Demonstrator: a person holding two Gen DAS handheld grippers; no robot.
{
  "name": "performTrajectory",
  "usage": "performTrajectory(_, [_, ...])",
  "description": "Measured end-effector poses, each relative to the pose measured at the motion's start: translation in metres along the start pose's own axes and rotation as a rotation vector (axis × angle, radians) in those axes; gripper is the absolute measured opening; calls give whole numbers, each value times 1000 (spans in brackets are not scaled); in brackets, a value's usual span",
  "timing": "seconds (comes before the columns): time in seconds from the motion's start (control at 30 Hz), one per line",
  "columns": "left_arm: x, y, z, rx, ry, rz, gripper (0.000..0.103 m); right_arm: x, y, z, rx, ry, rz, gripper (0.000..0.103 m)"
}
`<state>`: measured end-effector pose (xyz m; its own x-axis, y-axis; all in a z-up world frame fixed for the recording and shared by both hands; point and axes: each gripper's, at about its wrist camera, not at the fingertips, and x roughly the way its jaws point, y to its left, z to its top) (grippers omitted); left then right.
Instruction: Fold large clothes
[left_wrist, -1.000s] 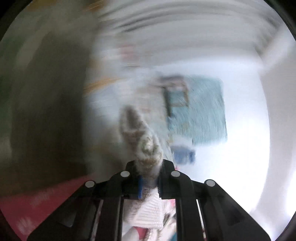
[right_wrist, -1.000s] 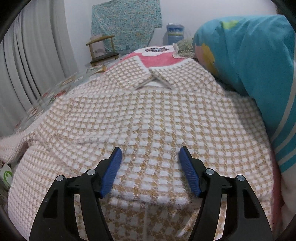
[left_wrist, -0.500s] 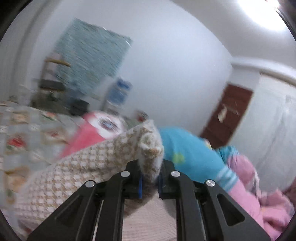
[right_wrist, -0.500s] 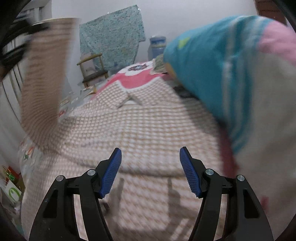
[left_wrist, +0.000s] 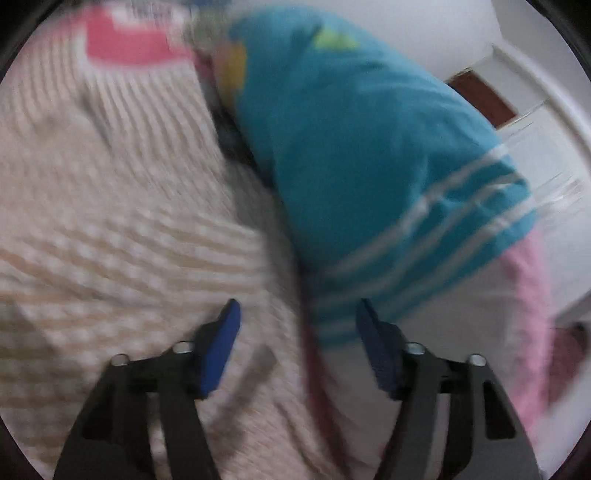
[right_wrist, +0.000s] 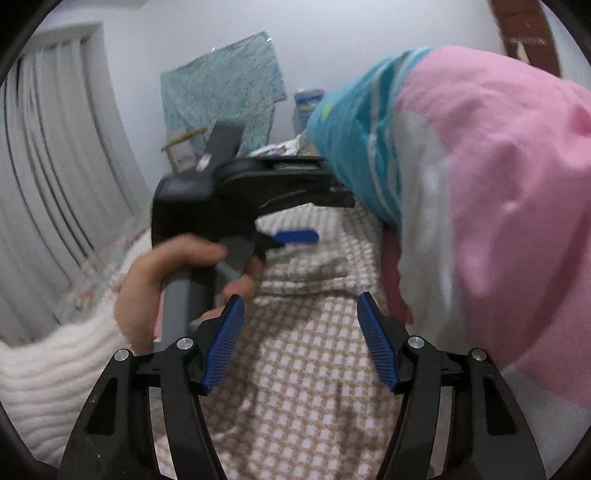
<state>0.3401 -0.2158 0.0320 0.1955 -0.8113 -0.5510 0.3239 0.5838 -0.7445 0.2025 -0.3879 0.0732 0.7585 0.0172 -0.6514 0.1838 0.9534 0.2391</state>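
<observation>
A beige-and-white checked knit garment (right_wrist: 306, 387) lies spread on the bed; it also fills the left of the blurred left wrist view (left_wrist: 110, 229). My left gripper (left_wrist: 297, 328) is open and empty just above the garment, near its right edge. In the right wrist view the left gripper (right_wrist: 295, 236) hovers over the garment's middle, held by a hand (right_wrist: 162, 280) in a white sleeve. My right gripper (right_wrist: 299, 325) is open and empty above the garment's near part.
A bulky teal, white-striped and pink quilt (left_wrist: 369, 147) is piled along the garment's right side and also shows in the right wrist view (right_wrist: 480, 184). Grey curtains (right_wrist: 55, 184) hang at the left. A patterned cloth (right_wrist: 221, 92) hangs on the far wall.
My left gripper swung the held sleeve across the garment, let it go and opened. My right gripper stayed open and shifted right toward the quilt.
</observation>
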Motion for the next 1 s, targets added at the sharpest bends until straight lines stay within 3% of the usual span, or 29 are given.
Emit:
performTrajectory(0.07, [-17,5,1,1,-34,-27,75,-2,-5,5,40,-16,9,61])
performTrajectory(0.13, [-51,8,1,65,-121,-61,76,0,-5,11,45,-24,16,61])
performTrajectory(0.17, [-69,10,1,100,-172,-58,76,5,-3,13,32,-23,12,61])
performTrajectory(0.23, [-95,17,6,166,-222,20,75,22,1,18,10,-13,-17,61])
performTrajectory(0.3, [-104,40,17,147,-223,91,44,50,7,33,25,-7,19,61])
performTrajectory(0.33, [-108,58,21,98,-205,98,36,59,10,40,31,-7,31,61])
performTrajectory(0.4, [-109,95,21,10,-194,106,7,99,19,60,35,6,73,61])
performTrajectory(0.43, [-111,111,20,-16,-198,152,2,124,20,66,31,29,54,60])
performTrajectory(0.47, [-113,127,17,-43,-215,211,1,146,20,65,27,73,0,58])
performTrajectory(0.5, [-120,142,12,-68,-240,239,3,181,15,61,21,147,-127,55])
performTrajectory(0.53, [-134,166,6,-125,-298,205,3,207,1,52,36,204,-186,64])
performTrajectory(0.57, [-145,175,3,-149,-335,207,3,218,-15,43,94,215,-130,65])
performTrajectory(0.6, [-156,176,0,-134,-378,279,3,217,-20,42,117,214,-114,65])
performTrajectory(0.67, [-172,171,-2,-104,-433,427,4,211,-4,48,38,203,-199,68])
performTrajectory(0.73, [-172,160,0,-83,-431,497,3,202,13,44,-19,188,-275,68])
performTrajectory(0.77, [-168,147,-1,-39,-430,546,3,193,18,46,-19,163,-288,66])
performTrajectory(0.8, [-165,137,-2,1,-433,569,2,188,18,48,-2,139,-273,56])
performTrajectory(0.83, [-159,122,-5,69,-423,512,2,177,21,52,35,97,-200,53])
performTrajectory(0.9, [-143,114,-5,102,-343,383,2,169,25,57,47,66,-65,53])
performTrajectory(0.93, [-128,113,-6,106,-279,324,3,175,33,59,17,88,-27,53])
performTrajectory(1.0, [-114,124,-7,71,-250,319,3,199,40,53,-35,177,-23,55])
